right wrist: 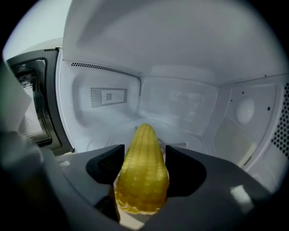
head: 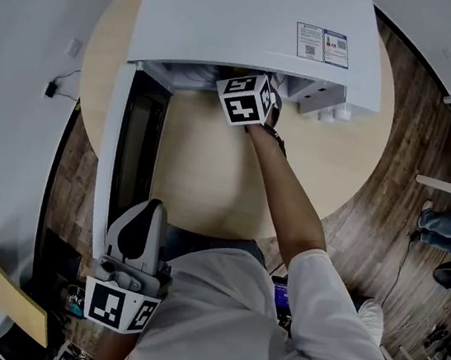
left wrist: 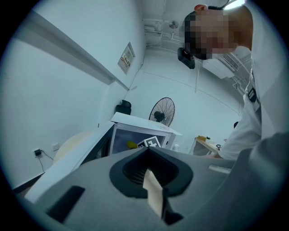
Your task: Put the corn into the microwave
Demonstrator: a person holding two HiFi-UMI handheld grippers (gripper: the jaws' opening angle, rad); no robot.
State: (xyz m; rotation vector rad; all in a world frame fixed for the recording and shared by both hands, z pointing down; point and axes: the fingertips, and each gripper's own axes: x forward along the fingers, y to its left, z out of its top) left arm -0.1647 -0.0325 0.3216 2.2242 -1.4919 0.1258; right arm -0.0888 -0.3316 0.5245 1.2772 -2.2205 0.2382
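While between jaws, corn (right wrist: 142, 173) tip-first toward microwave (right wrist: 180, 103)

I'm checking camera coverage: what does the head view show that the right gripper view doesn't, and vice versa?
Head view only: the round wooden table, the left gripper and the person's outstretched right arm. Right gripper view only: the yellow corn cob between the jaws of the right gripper. Both: the white microwave with its door open.
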